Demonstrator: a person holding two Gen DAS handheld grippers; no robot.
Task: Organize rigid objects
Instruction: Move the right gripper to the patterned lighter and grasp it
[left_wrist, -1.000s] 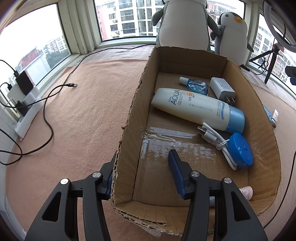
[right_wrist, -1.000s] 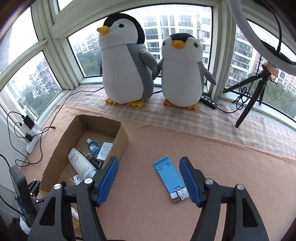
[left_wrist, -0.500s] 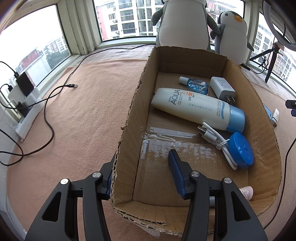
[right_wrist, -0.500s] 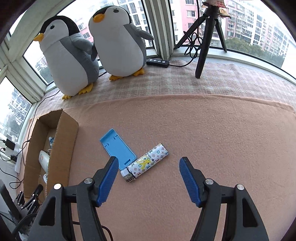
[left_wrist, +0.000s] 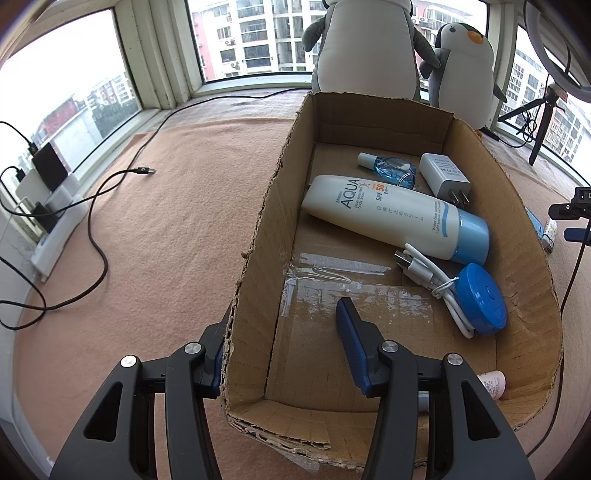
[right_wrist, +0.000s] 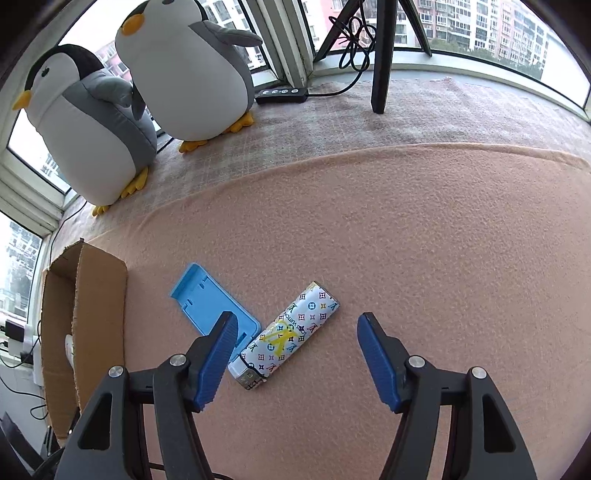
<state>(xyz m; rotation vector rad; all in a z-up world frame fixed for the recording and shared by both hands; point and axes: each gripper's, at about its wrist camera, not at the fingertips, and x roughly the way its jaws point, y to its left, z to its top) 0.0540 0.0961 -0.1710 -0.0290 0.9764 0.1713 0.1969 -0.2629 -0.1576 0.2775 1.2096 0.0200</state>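
Left gripper (left_wrist: 284, 343) clenched on cardboard box (left_wrist: 255, 258) wall; right gripper (right_wrist: 295, 347) released, lighter (right_wrist: 291, 328) between its jaws on blanket (right_wrist: 424, 240)

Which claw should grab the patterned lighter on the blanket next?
Right. The right claw hangs open just over the lighter, while the left claw straddles the cardboard box wall.
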